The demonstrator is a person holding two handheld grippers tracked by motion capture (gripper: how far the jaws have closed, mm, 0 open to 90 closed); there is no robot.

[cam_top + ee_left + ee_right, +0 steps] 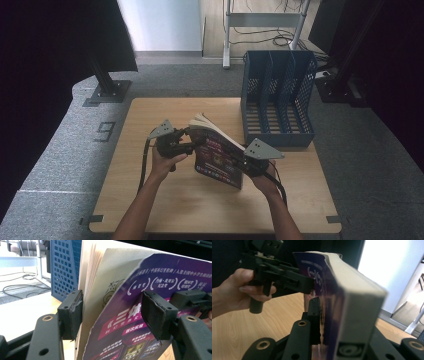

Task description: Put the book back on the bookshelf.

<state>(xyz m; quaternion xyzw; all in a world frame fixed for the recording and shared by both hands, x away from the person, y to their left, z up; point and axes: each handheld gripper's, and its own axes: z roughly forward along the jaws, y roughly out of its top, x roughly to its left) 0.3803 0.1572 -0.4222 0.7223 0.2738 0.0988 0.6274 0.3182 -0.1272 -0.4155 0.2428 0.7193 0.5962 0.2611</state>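
Note:
A thick paperback book (217, 157) with a purple cover stands tilted above the wooden table (150, 205), held from both sides. My left gripper (197, 142) grips its upper left part: in the left gripper view one pad (72, 312) lies on the page edges and the other pad (155, 315) on the bowed cover (130, 322). My right gripper (241, 162) is shut on the lower right end. In the right gripper view its left pad (314, 315) presses the cover beside the spine (352, 322); the other jaw is hidden behind the book. The left gripper (308, 286) shows there too, on the book's far corner.
A blue mesh file organizer (277, 95) with upright dividers stands at the table's back right, just behind the book. Grey carpet surrounds the table. A black stand base (107, 92) sits at the back left, and cables (265, 37) lie on the floor beyond.

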